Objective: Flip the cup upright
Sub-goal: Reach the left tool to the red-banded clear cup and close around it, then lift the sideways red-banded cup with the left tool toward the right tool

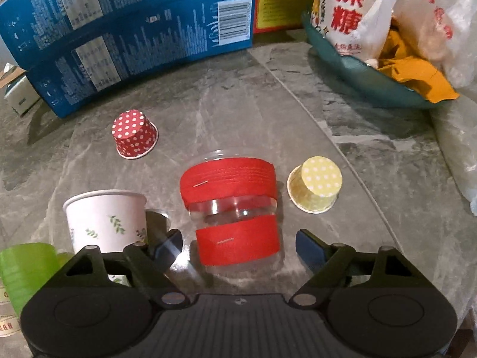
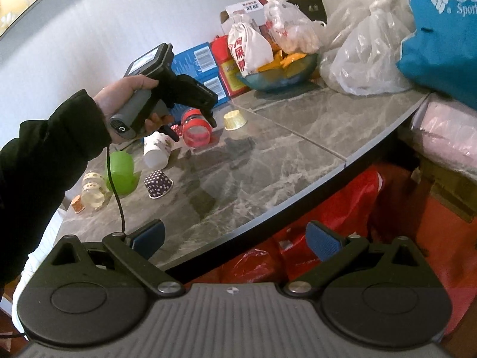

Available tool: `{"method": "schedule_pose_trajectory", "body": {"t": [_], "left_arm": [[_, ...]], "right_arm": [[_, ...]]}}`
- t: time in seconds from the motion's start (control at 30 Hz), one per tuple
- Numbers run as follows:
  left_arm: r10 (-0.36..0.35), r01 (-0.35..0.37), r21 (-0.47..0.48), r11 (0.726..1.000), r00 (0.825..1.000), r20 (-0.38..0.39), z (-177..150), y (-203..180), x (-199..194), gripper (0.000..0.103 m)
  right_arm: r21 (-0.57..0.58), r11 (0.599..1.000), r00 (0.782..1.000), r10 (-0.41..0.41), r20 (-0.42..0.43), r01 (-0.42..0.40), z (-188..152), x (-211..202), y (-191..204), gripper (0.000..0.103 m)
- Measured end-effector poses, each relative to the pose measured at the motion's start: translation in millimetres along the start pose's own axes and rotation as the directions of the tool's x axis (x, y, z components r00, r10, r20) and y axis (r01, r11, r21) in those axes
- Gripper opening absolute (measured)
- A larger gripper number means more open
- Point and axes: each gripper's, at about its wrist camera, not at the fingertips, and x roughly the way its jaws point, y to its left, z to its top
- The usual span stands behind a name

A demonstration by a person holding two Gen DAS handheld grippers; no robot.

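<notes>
A clear plastic cup with two red bands lies between my left gripper's open fingers; it also shows in the right wrist view, on its side with its mouth toward the camera. My left gripper is open around the cup's near end, fingers apart from it. A red dotted paper cup and a yellow dotted one stand upside down. A white leaf-print cup is at the left. My right gripper is open and empty over the table's front edge.
Blue boxes stand at the back. A teal bowl with bags sits at back right. A green cup, a purple dotted cup and small jars are on the grey marble table. Red bags lie below the table edge.
</notes>
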Motion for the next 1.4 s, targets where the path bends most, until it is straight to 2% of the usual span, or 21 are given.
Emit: {"method": "schedule_pose_trajectory", "body": {"t": [0.07, 0.13, 0.2, 0.43, 0.6, 0.77, 0.9, 0.97, 1.03, 1.17, 1.27, 1.4], "left_arm": [[0.001, -0.001, -0.007, 1.0, 1.0, 0.006, 1, 0, 4, 0.085], [0.012, -0.011, -0.011, 1.0, 1.0, 0.007, 1, 0, 6, 0.077], [0.006, -0.006, -0.024, 1.0, 1.0, 0.003, 0, 2, 7, 0.062], [-0.015, 0.015, 0.002, 1.0, 0.999, 0.036, -11, 7, -7, 0.059], [-0.089, 0.082, 0.074, 0.994, 0.991, 0.097, -32, 19, -56, 0.059], [-0.15, 0.121, 0.171, 0.978, 0.974, 0.17, -76, 54, -127, 0.059], [-0.182, 0.138, 0.197, 0.971, 0.956, 0.229, -132, 101, -177, 0.059], [-0.191, 0.146, 0.198, 0.969, 0.954, 0.23, -163, 124, -191, 0.059], [-0.187, 0.146, 0.193, 0.97, 0.958, 0.219, -190, 143, -196, 0.059], [-0.214, 0.193, 0.148, 0.97, 0.967, 0.14, -236, 173, -181, 0.059], [-0.244, 0.234, 0.099, 0.967, 0.965, 0.097, -258, 184, -170, 0.059], [-0.246, 0.239, 0.079, 0.968, 0.964, 0.099, -269, 183, -158, 0.059]], "right_arm": [[0.0, 1.0, 1.0, 0.006, -0.002, -0.006, -1, 1, -2, 0.102], [0.003, 1.0, 1.0, 0.012, -0.003, -0.012, -2, 1, -4, 0.102], [0.007, 1.0, 1.0, 0.012, -0.004, -0.012, -3, 1, -5, 0.102], [0.017, 1.0, 1.0, 0.01, 0.007, -0.01, -4, -3, -3, 0.102], [0.009, 1.0, 1.0, 0.013, 0.022, -0.013, -4, -8, 8, 0.102], [0.021, 0.999, 0.998, 0.048, 0.044, -0.049, -5, -13, 23, 0.102], [0.039, 0.995, 0.995, 0.092, 0.045, -0.094, -10, -12, 36, 0.102], [0.057, 0.992, 0.993, 0.11, 0.034, -0.112, -13, -10, 42, 0.102], [0.078, 0.989, 0.992, 0.126, 0.021, -0.127, -16, -8, 49, 0.102], [0.078, 0.987, 0.99, 0.141, -0.021, -0.139, -24, 1, 63, 0.102], [0.086, 0.986, 0.988, 0.146, -0.042, -0.142, -28, 9, 70, 0.102], [0.095, 0.986, 0.988, 0.143, -0.058, -0.137, -30, 14, 74, 0.102]]}}
